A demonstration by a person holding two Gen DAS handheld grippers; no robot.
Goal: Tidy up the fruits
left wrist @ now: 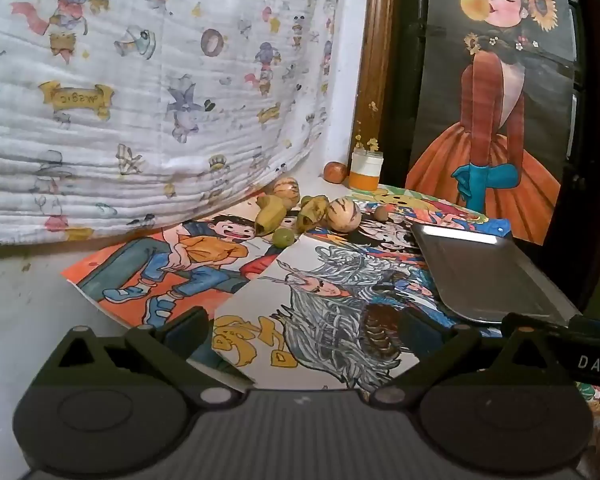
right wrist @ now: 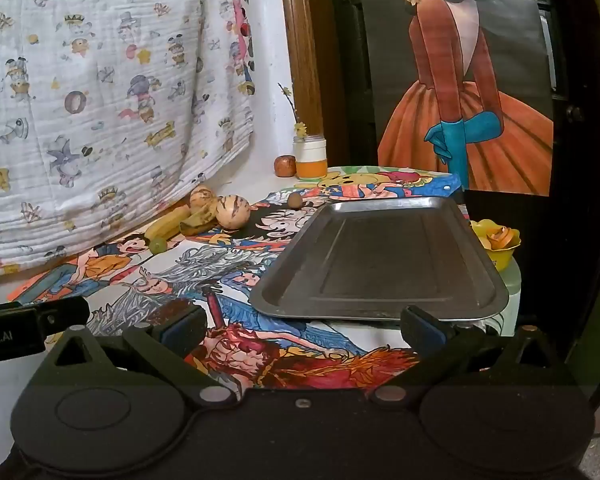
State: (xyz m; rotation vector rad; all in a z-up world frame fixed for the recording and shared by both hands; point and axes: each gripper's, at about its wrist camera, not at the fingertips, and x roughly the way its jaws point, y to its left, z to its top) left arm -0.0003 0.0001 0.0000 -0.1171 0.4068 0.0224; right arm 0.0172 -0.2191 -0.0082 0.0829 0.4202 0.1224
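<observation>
A heap of fruit lies at the back of the table by the hanging cloth: two yellow-green bananas (left wrist: 270,214) (right wrist: 167,223), two striped pale round fruits (left wrist: 343,215) (right wrist: 232,209), a green grape (left wrist: 283,237) (right wrist: 157,245) and a small brown fruit (left wrist: 381,213) (right wrist: 295,200). An empty metal tray (right wrist: 380,256) (left wrist: 484,272) lies to the right of them. My left gripper (left wrist: 304,326) is open and empty, well short of the fruit. My right gripper (right wrist: 304,326) is open and empty at the tray's near edge.
Coloured cartoon drawings (left wrist: 204,264) cover the table. A small jar with an orange base (left wrist: 365,170) (right wrist: 310,158) and a reddish apple-like fruit (left wrist: 335,172) (right wrist: 285,166) stand at the back by a wooden frame. A yellow bowl (right wrist: 498,246) sits right of the tray.
</observation>
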